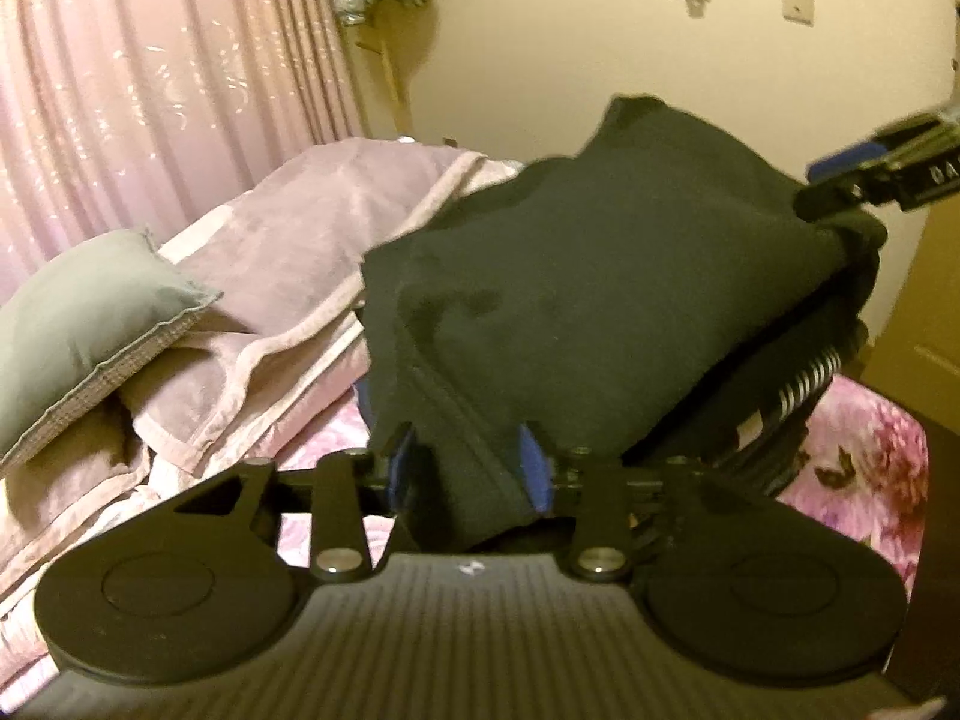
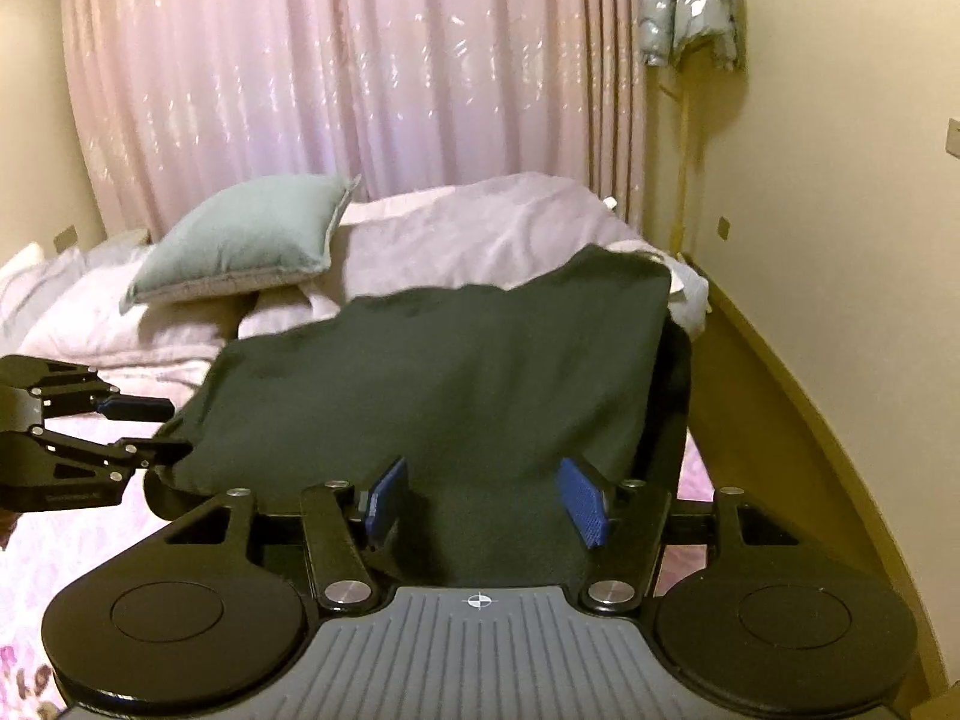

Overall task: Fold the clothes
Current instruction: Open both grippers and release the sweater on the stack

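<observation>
Two tools hold one dark garment (image 1: pixel 600 276) up off the bed (image 1: pixel 864 450), each gripping a different part of its edge. The left tool (image 1: pixel 468 474) points forward and roughly level, its blue pads (image 1: pixel 534 468) spread partway with a thick fold of the cloth bunched between them; the fabric fills the gap and drapes down over the near side. The rest of the garment rises ahead of this tool and slopes up to its right, where the right tool (image 1: pixel 840 186) comes in from the side and pinches the far corner.

From the right wrist view, the right tool (image 2: pixel 486 501) also points forward, tilted slightly up, with cloth lying between its blue pads (image 2: pixel 582 501), which stand apart around it. The garment (image 2: pixel 456 384) spreads ahead of it as a broad sheet, its top edge sagging towards the left. Off to the left of this tool, the left tool (image 2: pixel 156 426) reaches in sideways, its fingers closed on the cloth's edge.

Beyond the garment lie a rumpled pink blanket (image 2: pixel 480 228) and a grey-green pillow (image 2: pixel 246 240), with a pink curtain (image 2: pixel 336 60) behind.
</observation>
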### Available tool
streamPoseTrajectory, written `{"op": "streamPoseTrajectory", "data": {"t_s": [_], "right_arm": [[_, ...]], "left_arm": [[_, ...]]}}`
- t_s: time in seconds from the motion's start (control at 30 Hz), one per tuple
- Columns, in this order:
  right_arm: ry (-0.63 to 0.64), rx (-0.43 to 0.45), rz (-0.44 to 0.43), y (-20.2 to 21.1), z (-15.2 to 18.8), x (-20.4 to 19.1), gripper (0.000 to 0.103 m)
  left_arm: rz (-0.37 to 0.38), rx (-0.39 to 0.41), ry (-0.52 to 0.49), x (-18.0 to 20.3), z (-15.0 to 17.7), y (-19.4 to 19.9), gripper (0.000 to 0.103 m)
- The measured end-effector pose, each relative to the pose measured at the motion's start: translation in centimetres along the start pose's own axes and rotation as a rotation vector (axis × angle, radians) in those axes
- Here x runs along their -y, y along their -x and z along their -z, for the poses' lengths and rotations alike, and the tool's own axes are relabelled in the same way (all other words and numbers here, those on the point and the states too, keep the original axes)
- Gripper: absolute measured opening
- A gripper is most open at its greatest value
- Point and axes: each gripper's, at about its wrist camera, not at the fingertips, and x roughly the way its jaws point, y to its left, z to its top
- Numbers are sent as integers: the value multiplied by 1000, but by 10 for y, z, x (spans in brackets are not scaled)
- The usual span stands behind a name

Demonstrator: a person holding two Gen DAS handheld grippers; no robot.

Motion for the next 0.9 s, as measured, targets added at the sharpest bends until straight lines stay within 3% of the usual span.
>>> {"op": "streamPoseTrajectory", "data": {"t_s": [0.27,0.53,0.6,0.63,0.8,0.83,0.9], "right_arm": [[-20,-22,-19,2,8,0,61],[-46,84,-26,25,8,4,63],[-59,110,-34,30,10,6,76],[-74,127,-44,32,13,7,89],[-105,142,-20,48,33,1,91],[-107,141,-7,53,38,-2,91],[-114,137,18,61,47,-6,91]], "left_arm": [[-19,-2,75,2,6,21,52],[-59,-35,110,23,28,44,64],[-71,-38,118,28,33,50,69],[-77,-34,115,31,36,52,71],[-78,-58,103,46,50,61,79],[-71,-59,99,49,52,64,88],[-51,-48,107,51,57,68,96]]}}
